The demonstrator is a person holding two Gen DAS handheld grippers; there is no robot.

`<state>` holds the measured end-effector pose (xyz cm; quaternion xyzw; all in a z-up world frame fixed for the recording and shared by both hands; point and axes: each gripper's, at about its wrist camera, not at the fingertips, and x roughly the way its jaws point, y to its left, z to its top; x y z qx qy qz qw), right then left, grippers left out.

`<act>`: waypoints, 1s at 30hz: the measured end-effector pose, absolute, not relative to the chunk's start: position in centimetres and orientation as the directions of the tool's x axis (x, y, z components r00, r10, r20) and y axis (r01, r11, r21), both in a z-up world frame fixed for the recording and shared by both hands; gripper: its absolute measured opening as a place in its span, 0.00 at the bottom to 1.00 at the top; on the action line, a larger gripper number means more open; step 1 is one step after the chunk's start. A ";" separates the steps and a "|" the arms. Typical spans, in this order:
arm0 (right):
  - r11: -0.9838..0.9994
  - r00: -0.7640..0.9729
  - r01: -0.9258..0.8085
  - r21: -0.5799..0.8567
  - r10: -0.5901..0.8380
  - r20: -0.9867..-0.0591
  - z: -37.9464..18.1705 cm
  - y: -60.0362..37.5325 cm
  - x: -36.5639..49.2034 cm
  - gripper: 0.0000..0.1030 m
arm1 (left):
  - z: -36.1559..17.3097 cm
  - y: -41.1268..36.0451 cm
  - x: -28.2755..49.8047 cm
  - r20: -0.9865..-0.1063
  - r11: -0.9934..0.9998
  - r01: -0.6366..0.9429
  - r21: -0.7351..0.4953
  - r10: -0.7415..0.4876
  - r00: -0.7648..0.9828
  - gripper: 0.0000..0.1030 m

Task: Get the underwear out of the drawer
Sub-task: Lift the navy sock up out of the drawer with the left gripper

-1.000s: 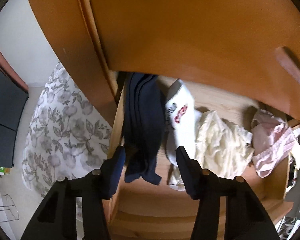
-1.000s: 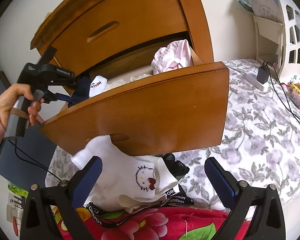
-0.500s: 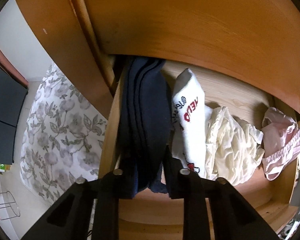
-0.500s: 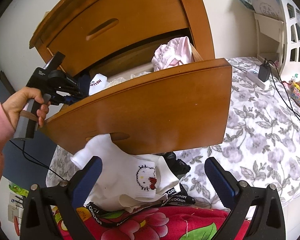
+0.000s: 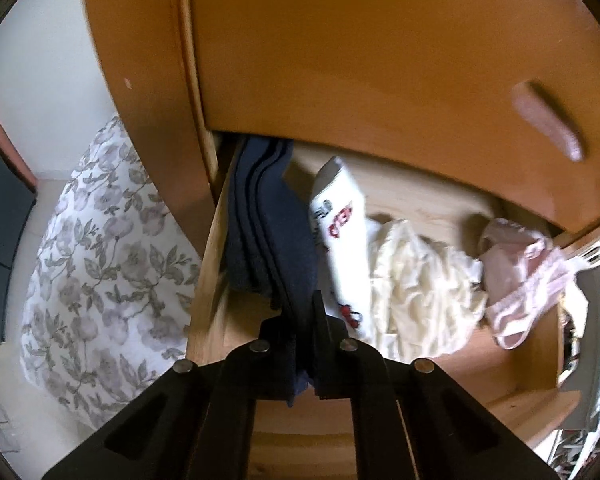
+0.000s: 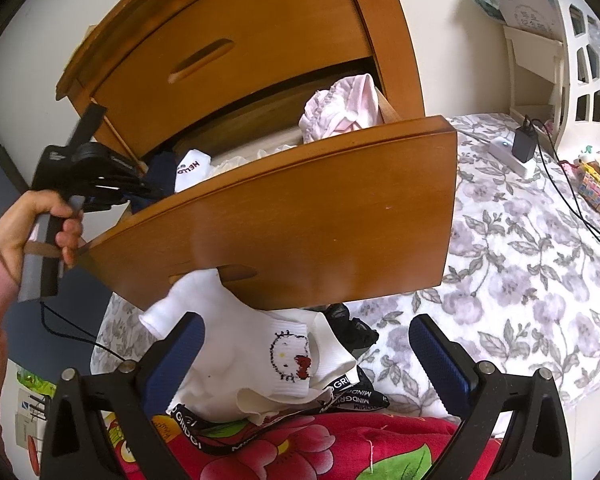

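The left gripper point(image 5: 302, 344) is clamped on the near end of the navy underwear point(image 5: 268, 232), which lies along the left wall of the open drawer point(image 5: 208, 280). Just right of it lie a white sock point(image 5: 340, 240), a cream garment point(image 5: 420, 288) and a pink garment point(image 5: 520, 276) at the far right corner. The upper drawer front point(image 5: 380, 60) overhangs the far part of the drawer, leaving only the near part open above. The right gripper point(image 6: 306, 360) stands wide and empty, low in front of the drawer front point(image 6: 300, 216), above a pile of white socks point(image 6: 260, 356) on a red blanket point(image 6: 300, 448). Open floral bedding point(image 6: 520, 260) spreads to the right.
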<state>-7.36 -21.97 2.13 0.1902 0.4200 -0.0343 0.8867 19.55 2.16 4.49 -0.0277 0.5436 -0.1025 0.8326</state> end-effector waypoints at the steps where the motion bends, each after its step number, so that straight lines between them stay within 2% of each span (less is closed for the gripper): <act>1: 0.926 0.645 0.221 0.306 0.097 -0.758 2.2 -21.9 -7.4 1.00 | 4.8 2.3 19.3 -0.892 0.975 0.142 -0.171 -0.215 0.398 0.05; 7: 0.925 0.641 0.226 0.307 0.096 -0.762 2.1 -22.0 -7.3 1.00 | 7.2 3.7 16.8 -0.823 0.957 0.172 -0.235 -0.290 0.489 0.04; 20: 0.927 0.630 0.232 0.294 0.087 -0.771 2.0 -21.9 -7.3 1.00 | 12.2 4.3 11.7 -0.653 0.934 0.291 -0.209 -0.354 0.669 0.03; 25: 0.931 0.625 0.232 0.281 0.079 -0.776 1.9 -21.8 -7.3 1.00 | 13.0 3.7 10.7 -0.639 0.932 0.329 -0.153 -0.347 0.686 0.03; 30: 0.934 0.620 0.230 0.274 0.076 -0.781 1.9 -21.7 -7.2 1.00 | 12.9 4.4 11.2 -0.652 0.932 0.313 -0.180 -0.352 0.672 0.03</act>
